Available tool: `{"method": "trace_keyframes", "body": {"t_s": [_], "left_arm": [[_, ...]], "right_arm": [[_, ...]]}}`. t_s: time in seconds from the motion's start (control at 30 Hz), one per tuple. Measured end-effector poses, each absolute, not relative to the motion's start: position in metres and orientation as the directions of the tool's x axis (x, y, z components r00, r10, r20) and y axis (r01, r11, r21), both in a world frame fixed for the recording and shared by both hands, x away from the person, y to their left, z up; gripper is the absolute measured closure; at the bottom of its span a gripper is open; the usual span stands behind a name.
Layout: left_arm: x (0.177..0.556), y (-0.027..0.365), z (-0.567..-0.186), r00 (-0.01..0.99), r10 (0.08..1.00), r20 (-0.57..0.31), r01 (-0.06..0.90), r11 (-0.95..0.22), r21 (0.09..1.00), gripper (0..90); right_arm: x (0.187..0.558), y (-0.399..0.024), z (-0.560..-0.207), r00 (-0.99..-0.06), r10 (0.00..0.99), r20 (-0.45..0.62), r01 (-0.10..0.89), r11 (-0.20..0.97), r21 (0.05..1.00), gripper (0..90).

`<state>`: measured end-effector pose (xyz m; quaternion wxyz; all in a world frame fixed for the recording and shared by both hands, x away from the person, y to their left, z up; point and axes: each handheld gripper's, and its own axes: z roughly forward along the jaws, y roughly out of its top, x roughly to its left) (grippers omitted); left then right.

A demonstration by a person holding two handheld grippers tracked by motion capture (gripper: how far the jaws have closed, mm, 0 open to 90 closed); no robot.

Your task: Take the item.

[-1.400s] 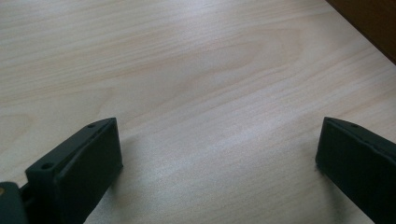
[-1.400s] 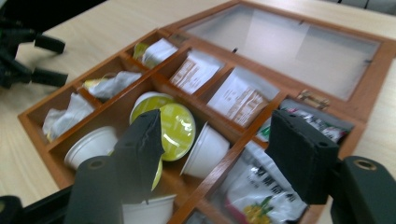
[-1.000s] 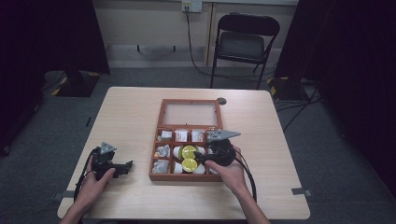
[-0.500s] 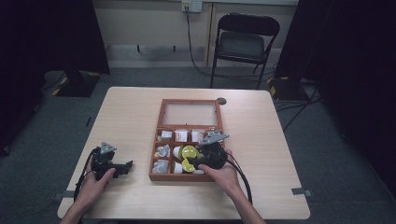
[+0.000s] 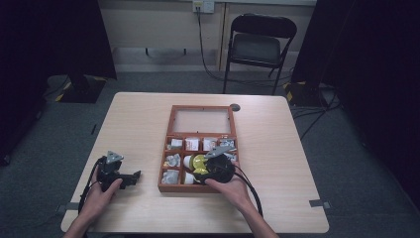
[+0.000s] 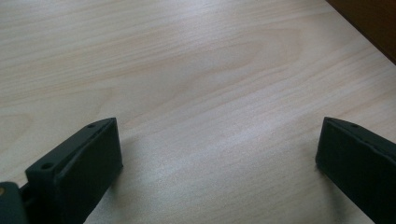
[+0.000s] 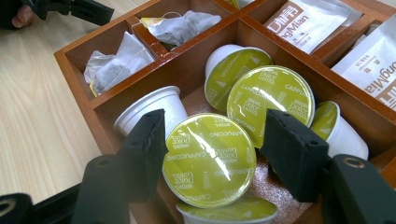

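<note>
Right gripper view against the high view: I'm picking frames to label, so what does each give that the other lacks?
The right gripper view alone gives the Cappuccino lettering on the coffee capsule between the right gripper pads, the tea bags and the printed sachets.
The high view alone gives the whole table, the box's open glass lid, the folding chair and the person's right hand.
Both show the wooden box, the yellow-green capsules and the left gripper.

Folding chair (image 5: 261, 42) parked behind the worktop (image 5: 138, 124), cable hanging from a wall outlet (image 5: 203, 6) beside it. Tea bags (image 7: 119, 58) and sachets (image 7: 303, 21) in the side compartments.
</note>
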<state>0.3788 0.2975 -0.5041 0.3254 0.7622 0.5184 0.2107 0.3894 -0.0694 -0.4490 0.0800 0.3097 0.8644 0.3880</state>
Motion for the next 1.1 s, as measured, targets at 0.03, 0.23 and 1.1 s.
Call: {"method": "trace_keyframes", "body": {"t_s": [0.03,0.23,1.1], "left_arm": [[0.379,0.298,-0.504,0.374,0.927,-0.016,0.653,-0.251,0.715,0.0],[0.379,0.298,-0.504,0.375,0.927,-0.016,0.653,-0.252,0.714,0.0],[0.379,0.297,-0.504,0.371,0.929,-0.019,0.652,-0.246,0.717,0.0]], "right_arm": [[0.389,-0.07,-0.449,-0.796,0.597,0.103,0.473,0.507,0.72,38.7],[0.389,-0.067,-0.452,-0.803,0.586,0.108,0.477,0.525,0.705,37.8],[0.393,-0.063,-0.463,-0.789,0.605,0.111,0.524,0.567,0.636,34.8]]}}
